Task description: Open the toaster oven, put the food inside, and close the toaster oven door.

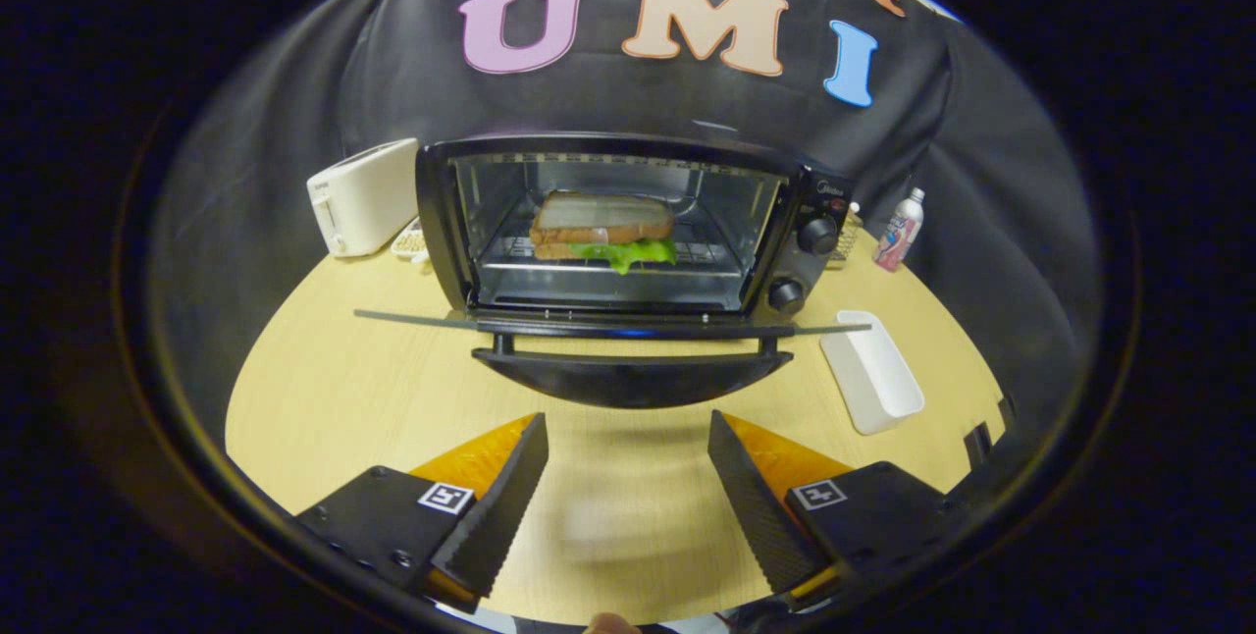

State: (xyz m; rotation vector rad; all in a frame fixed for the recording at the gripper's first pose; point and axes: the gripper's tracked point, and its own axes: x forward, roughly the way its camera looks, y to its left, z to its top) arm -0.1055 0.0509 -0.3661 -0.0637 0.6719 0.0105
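A black toaster oven (805, 222) stands on the wooden table (324, 389) ahead of me, its glass door (618, 325) folded down flat toward me with the handle (628, 377) at the front. Inside, on the wire rack, sits a sandwich (603, 230) with brown bread and green lettuce hanging out. My gripper (628, 433) is open, with nothing between its fingers. The fingertips hover just short of the door handle and a little below it, over bare table.
A white toaster (361, 197) stands left of the oven at the back. A white rectangular tray (871, 371) lies on the table to the right of the door. Behind it stands a small pink-and-white bottle (900, 230).
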